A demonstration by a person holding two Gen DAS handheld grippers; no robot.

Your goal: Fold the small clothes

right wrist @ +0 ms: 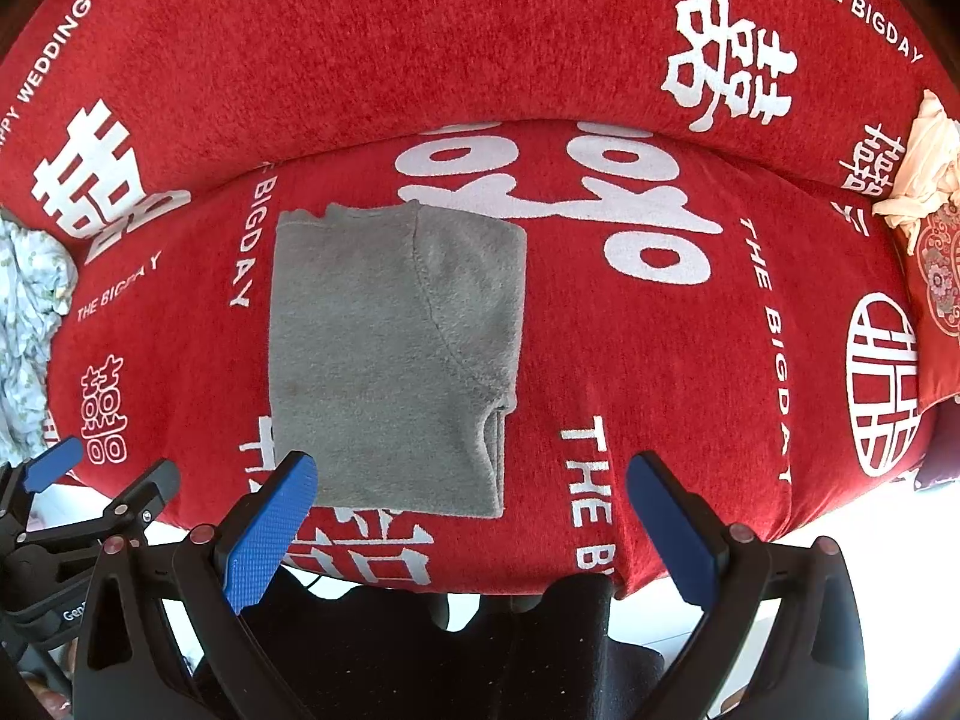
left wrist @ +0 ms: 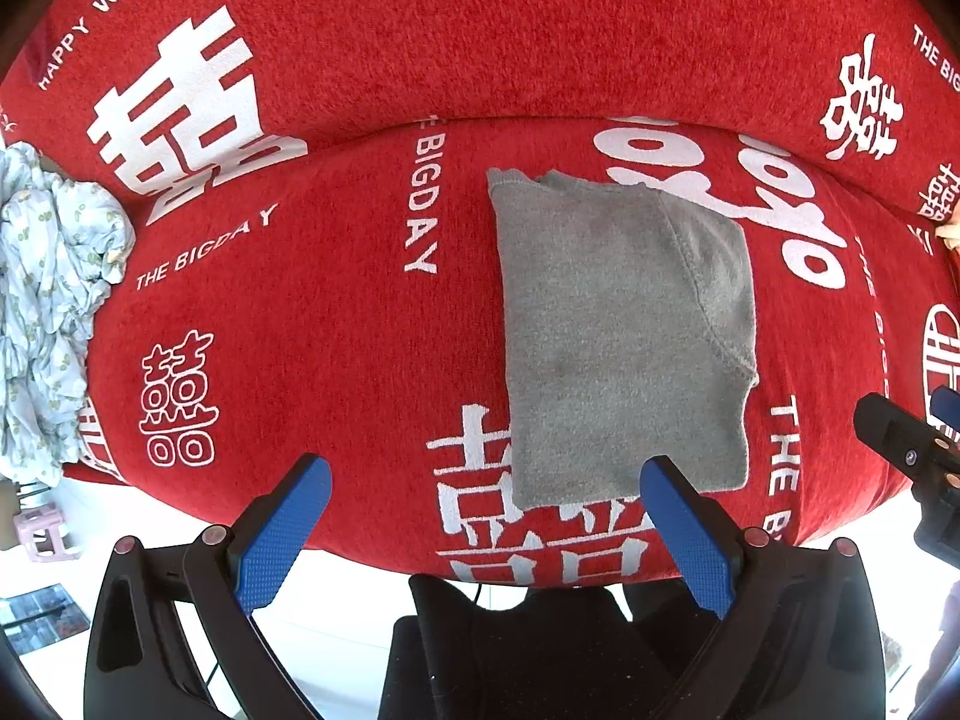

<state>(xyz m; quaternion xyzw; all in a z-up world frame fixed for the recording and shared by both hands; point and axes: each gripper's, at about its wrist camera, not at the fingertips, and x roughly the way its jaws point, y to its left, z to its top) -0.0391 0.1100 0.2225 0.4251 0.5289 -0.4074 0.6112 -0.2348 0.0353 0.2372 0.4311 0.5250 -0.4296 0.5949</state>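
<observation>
Both tools stand with their blue fingers wide apart and hold nothing: my left tool (left wrist: 485, 480) and my right tool (right wrist: 471, 477) hover at the near edge of the sofa seat (left wrist: 336, 324), I think pulled back to check the result. From the left tool, the grey garment (left wrist: 624, 330) lies at 1 o'clock, flat on the seat, already folded into a neat rectangle with layered edges at its right side. I count one grey garment, two tools, one crumpled floral cloth (left wrist: 48, 300) far at 9 o'clock, probably waiting its turn, and one cream cloth (right wrist: 924, 168) at 2 o'clock of the right tool.
</observation>
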